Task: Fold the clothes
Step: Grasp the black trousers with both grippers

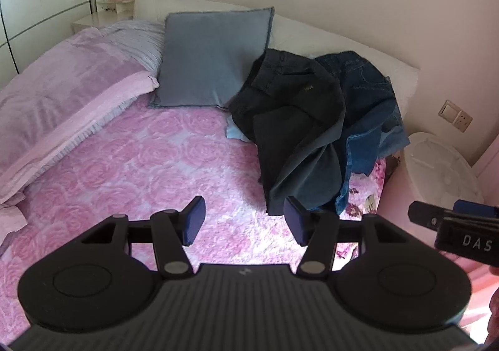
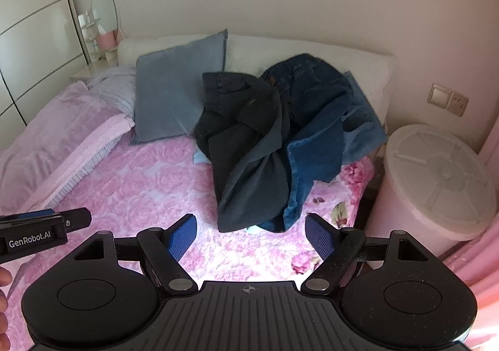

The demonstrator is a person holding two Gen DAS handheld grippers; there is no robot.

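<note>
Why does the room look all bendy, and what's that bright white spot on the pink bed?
Both views are fisheye, so walls curve. In the right wrist view, glare washes out the bedspread between the right gripper fingers; the left wrist view shows a fainter patch by the left gripper.

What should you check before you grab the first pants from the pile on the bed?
1. Left gripper open and empty: ok.
2. Right gripper open and empty: ok.
3. Dark grey trousers on top of the pile, nothing lying over them: ok.
4. Blue jeans partly under the trousers, so they may drag along: not ok.
5. Free space on the pink bedspread beside the pile for folding: ok.
6. What the light blue cloth peeking out beneath the pile is: cannot tell.
</note>
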